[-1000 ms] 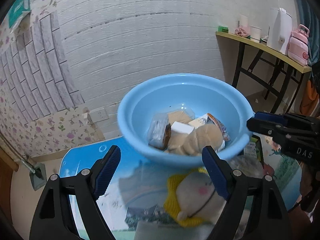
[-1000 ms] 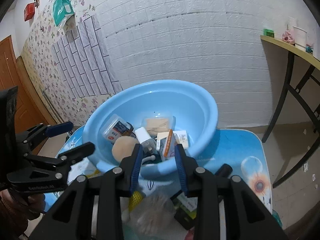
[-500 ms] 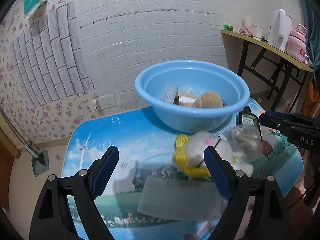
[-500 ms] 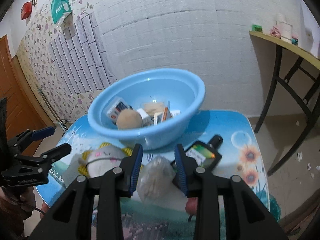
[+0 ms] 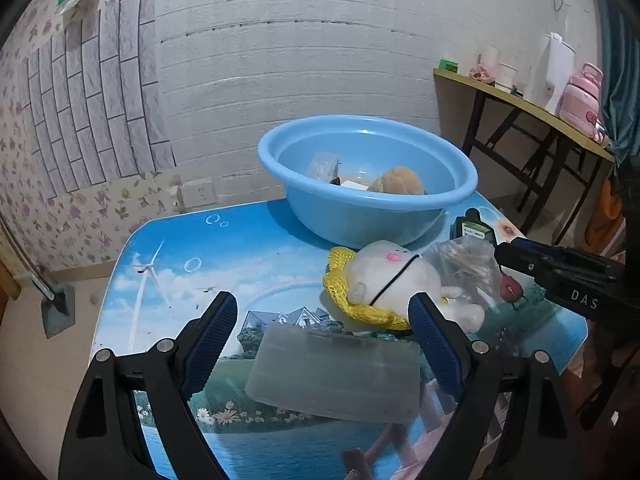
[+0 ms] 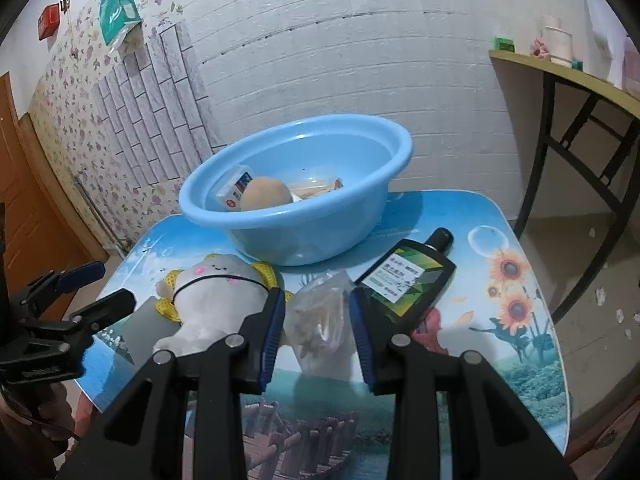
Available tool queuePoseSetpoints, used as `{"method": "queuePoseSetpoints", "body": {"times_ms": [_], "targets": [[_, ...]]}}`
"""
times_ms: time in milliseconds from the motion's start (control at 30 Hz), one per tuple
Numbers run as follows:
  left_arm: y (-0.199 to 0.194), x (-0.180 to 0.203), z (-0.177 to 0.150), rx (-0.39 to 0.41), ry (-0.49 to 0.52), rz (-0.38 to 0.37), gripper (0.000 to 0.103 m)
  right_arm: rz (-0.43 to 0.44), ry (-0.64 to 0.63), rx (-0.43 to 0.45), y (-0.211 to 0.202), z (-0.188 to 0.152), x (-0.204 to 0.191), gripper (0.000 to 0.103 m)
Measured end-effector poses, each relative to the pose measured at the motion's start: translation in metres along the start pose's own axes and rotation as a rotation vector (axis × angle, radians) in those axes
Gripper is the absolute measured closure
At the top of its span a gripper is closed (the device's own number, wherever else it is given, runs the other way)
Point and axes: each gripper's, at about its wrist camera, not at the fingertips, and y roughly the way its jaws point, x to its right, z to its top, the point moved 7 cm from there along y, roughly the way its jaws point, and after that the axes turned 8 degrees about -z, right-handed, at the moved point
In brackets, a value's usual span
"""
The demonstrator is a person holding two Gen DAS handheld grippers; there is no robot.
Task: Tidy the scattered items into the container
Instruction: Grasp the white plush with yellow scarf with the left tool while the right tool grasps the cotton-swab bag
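Blue plastic basin (image 5: 368, 184) sat at the table's (image 5: 224, 256) far edge, against the wall, already holding a tan plush ball (image 6: 266, 194), a small box and a few packets. Four things were left on the tabletop, bunched toward the near edge and the right side: a white plush (image 5: 390, 276) on a yellow knitted piece, a clear bag (image 6: 320, 312) of pale bits, a dark bottle (image 6: 408, 278) lying flat with its cap toward the basin, and a frosted tub (image 5: 336, 372) close to the near edge.

Left gripper (image 5: 322, 344): jaws had just been opening and stood wide apart, the tub between them, pads not seen touching it. Right gripper (image 6: 318, 330): jaws narrow but apart, straddling the bag; no clear sign of the pads pressing it, so nothing held, by my reading.

Risks, as judged:
- The bag was limp and slick. A pinch on loose film alone could slip, or the contents could sag out during the carry.
- The bag touched the plush and lay just beside the bottle. A finger coming down could catch the plush's leg or nudge the bottle toward the right edge.
- The tub was wide and smooth, nearly filling the left jaws. An off-centre squeeze could pop it out toward the near edge.
- Both grippers worked close together over the same cluster, so a clash was possible.
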Motion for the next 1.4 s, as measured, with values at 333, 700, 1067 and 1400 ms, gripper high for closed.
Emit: {"method": "queuePoseSetpoints", "body": {"times_ms": [333, 700, 1067, 1400], "targets": [[0.015, 0.025, -0.004, -0.035, 0.063, -0.038, 0.01, 0.019, -0.014, -0.028, 0.003, -0.009, -0.002, 0.07], [0.051, 0.031, 0.005, -0.106, 0.064, -0.055, 0.01, 0.064, -0.016, -0.06, 0.017, -0.014, -0.001, 0.069], [0.074, 0.041, -0.004, -0.163, 0.077, -0.092, 0.01, 0.108, -0.031, -0.085, 0.028, -0.02, -0.009, 0.069], [0.066, 0.048, -0.007, -0.14, 0.098, -0.109, 0.029, 0.124, -0.021, -0.07, 0.023, -0.019, -0.011, 0.079]]}}
